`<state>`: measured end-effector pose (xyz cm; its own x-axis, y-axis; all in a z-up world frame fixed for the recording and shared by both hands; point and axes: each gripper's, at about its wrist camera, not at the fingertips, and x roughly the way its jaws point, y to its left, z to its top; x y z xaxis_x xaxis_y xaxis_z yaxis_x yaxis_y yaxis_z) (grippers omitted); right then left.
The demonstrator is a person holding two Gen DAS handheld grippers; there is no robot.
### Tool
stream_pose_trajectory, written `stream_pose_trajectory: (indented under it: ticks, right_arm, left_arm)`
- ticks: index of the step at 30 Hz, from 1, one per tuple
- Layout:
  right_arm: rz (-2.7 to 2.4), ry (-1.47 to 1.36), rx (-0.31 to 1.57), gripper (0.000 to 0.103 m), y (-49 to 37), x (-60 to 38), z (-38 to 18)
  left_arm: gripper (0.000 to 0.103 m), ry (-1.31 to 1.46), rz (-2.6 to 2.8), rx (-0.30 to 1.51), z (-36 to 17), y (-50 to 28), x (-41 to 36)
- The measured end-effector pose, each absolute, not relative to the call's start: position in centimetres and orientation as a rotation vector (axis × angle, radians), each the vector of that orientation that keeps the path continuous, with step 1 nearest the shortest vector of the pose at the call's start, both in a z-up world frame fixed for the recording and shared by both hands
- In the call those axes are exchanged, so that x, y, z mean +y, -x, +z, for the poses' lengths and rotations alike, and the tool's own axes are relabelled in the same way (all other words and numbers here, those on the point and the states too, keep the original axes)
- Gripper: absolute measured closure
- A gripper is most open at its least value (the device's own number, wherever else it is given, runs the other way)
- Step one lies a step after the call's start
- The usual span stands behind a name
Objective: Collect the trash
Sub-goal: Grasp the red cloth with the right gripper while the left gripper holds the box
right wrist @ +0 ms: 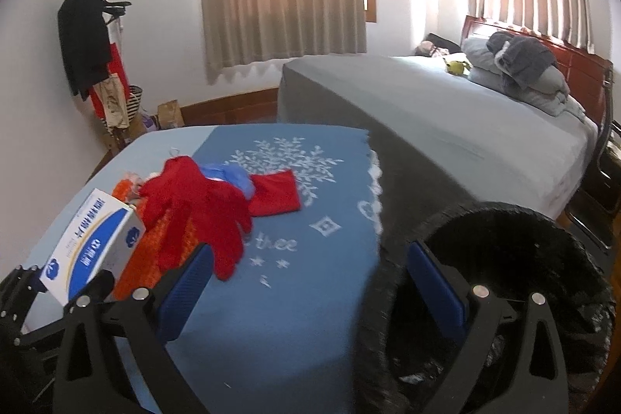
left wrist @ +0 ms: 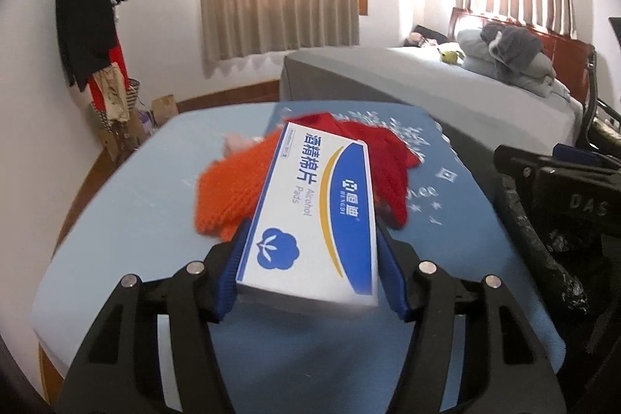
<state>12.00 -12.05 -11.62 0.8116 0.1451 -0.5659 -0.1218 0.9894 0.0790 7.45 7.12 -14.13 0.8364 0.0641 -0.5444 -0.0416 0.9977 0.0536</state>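
My left gripper (left wrist: 310, 239) is shut on a white and blue alcohol pads box (left wrist: 314, 216) and holds it above the blue table (left wrist: 136, 204). The box also shows at the left of the right wrist view (right wrist: 93, 251). Behind it lie an orange knitted cloth (left wrist: 229, 193) and red gloves (right wrist: 198, 208). My right gripper (right wrist: 306, 278) is open and empty, with its right finger at the rim of a bin lined with a black trash bag (right wrist: 516, 258). The bag also shows at the right edge of the left wrist view (left wrist: 543, 231).
A blue cloth with white leaf print (right wrist: 295, 220) covers the table's right part. A red cloth piece (right wrist: 275, 196) and a blue item (right wrist: 229, 177) lie by the gloves. A grey bed (right wrist: 427, 111) stands behind, a coat rack (right wrist: 93, 37) at the left wall.
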Motion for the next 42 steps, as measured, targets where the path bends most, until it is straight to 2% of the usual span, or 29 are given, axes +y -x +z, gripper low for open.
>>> stream_pose_trajectory:
  ticks: [3,8,16,27,29,30,32,35,42]
  right_arm:
    - [0.17,-0.031,0.6,0.006,-12.8,-10.6,-11.6]
    - [0.214,-0.017,0.61,0.012,-14.7,-8.0,-12.1]
    - [0.284,0.01,0.686,0.029,-17.6,-4.9,-14.5]
    - [0.319,0.017,0.653,0.03,-19.0,-3.5,-13.8]
    - [0.368,0.022,0.68,0.062,-19.5,-3.0,-14.1]
    - [0.399,0.013,0.696,0.068,-19.7,-2.9,-14.1]
    - [0.409,0.017,0.698,0.091,-19.7,-2.8,-14.0]
    - [0.449,0.016,0.684,0.098,-19.3,-3.2,-13.2]
    - [0.452,-0.001,0.617,0.098,-18.2,-4.7,-10.5]
  left_arm:
    - [0.045,-0.038,0.072,0.563,-13.5,-7.7,7.8]
    - [0.049,-0.01,0.108,0.554,-12.9,-8.6,9.3]
    - [0.049,0.005,0.122,0.579,-13.8,-9.6,10.0]
    - [0.05,0.044,0.132,0.552,-13.1,-9.9,12.0]
    - [0.05,0.048,0.133,0.548,-13.0,-9.8,12.0]
    - [0.05,0.046,0.132,0.546,-12.9,-9.8,12.0]
    - [0.05,0.046,0.129,0.538,-12.6,-9.7,12.0]
    - [0.049,0.047,0.124,0.526,-12.1,-9.5,11.9]
    - [0.049,0.042,0.119,0.505,-11.4,-8.9,11.2]
